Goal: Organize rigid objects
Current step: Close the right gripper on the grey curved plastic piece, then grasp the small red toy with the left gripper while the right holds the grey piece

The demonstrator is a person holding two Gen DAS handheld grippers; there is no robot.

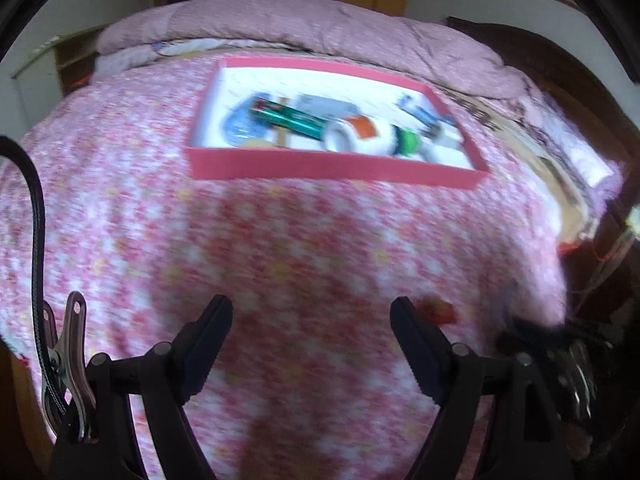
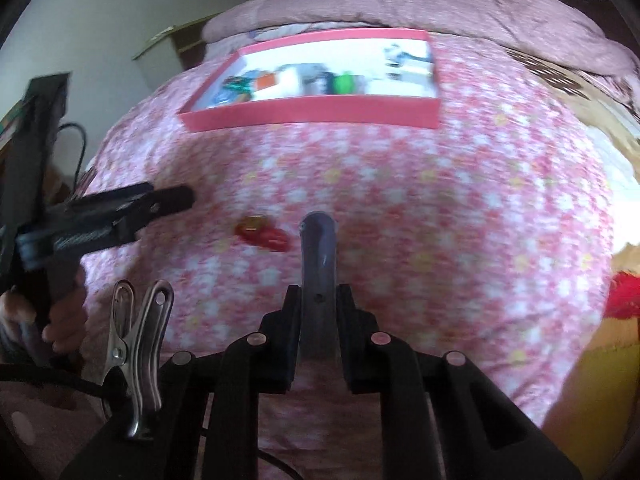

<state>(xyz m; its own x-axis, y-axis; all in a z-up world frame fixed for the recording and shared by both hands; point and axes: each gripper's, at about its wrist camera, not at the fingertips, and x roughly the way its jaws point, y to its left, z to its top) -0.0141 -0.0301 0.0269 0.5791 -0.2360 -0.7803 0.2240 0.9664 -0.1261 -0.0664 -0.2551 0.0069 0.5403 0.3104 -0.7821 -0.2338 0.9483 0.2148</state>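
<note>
Pink floral bedding (image 1: 280, 240) covers the bed in front of you, with a folded pink quilt (image 1: 320, 24) along its far edge.

From your left wrist, a shallow pink tray (image 1: 332, 168) lies on the bedding short of the quilt. Inside it, blurred, are a green tube (image 1: 292, 118), a white roll with an orange patch (image 1: 360, 134), a small green thing (image 1: 409, 141) and some blue-and-white items you cannot make out. Your left gripper (image 1: 310, 344) hangs well short of the tray with its jaws spread wide and nothing between them. A small red object (image 1: 436, 312) lies on the bedding just beyond its right finger.

From your right wrist, the tray (image 2: 312, 114) sits far ahead, near the quilt. Your right gripper (image 2: 319, 300) is clamped tight on a grey-blue curved bar (image 2: 318, 248) that sticks out forward toward the tray, over the bedding. The red object (image 2: 262, 233) lies just left of the bar's tip, well short of the tray. Your left gripper (image 2: 160, 200) shows at the left edge, a hand (image 2: 60, 316) on its grip.
</note>
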